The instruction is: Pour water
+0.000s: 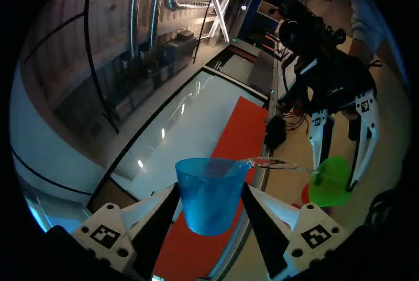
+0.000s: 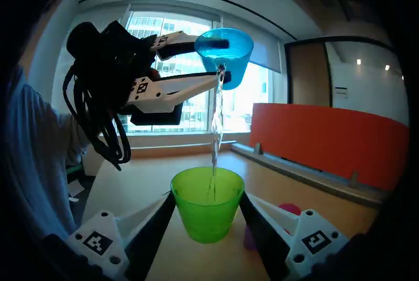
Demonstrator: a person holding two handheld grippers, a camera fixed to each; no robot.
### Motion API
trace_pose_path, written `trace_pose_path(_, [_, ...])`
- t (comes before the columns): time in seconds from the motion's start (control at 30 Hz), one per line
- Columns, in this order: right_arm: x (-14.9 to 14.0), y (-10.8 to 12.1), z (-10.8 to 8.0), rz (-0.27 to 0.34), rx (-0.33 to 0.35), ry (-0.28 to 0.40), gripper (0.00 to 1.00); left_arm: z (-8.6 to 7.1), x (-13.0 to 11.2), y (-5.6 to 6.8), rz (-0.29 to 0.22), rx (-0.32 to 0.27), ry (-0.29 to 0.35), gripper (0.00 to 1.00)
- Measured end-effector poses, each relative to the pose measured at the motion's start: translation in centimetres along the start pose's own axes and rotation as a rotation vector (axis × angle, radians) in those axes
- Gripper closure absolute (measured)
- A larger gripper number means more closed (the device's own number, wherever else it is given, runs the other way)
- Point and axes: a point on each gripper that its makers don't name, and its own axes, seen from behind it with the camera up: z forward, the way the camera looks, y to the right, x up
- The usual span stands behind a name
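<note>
The right claw (image 2: 207, 205) clamps a translucent green plastic cup (image 2: 208, 215) over the pale wooden tabletop (image 2: 141, 181); the left claw (image 2: 222, 61) grips a tilted translucent blue plastic cup (image 2: 233, 50) high above it. The thin water stream (image 2: 216, 123) falls far: any wobble could send it past the rim.

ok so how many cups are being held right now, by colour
blue cup: 1
green cup: 1
total: 2 cups held
A pink thing behind the green cup is too hidden to name, so it is not counted.
</note>
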Motion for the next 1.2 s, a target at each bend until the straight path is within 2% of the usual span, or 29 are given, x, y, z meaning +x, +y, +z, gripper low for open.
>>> trace_pose_path(0.6, [0.4, 0.2, 0.0, -0.015, -0.005, -0.003, 0.11, 0.0, 0.5, -0.9, 0.066, 0.025, 0.005, 0.17])
trace_pose_path(0.87, [0.7, 0.2, 0.2, -0.014, -0.007, 0.006, 0.11, 0.0, 0.8, -1.3, 0.077, 0.031, 0.007, 0.17])
trace_pose_path(1.2, [0.7, 0.1, 0.3, -0.016, -0.006, 0.003, 0.11, -0.3, 0.9, -1.5, 0.129, 0.033, 0.005, 0.17])
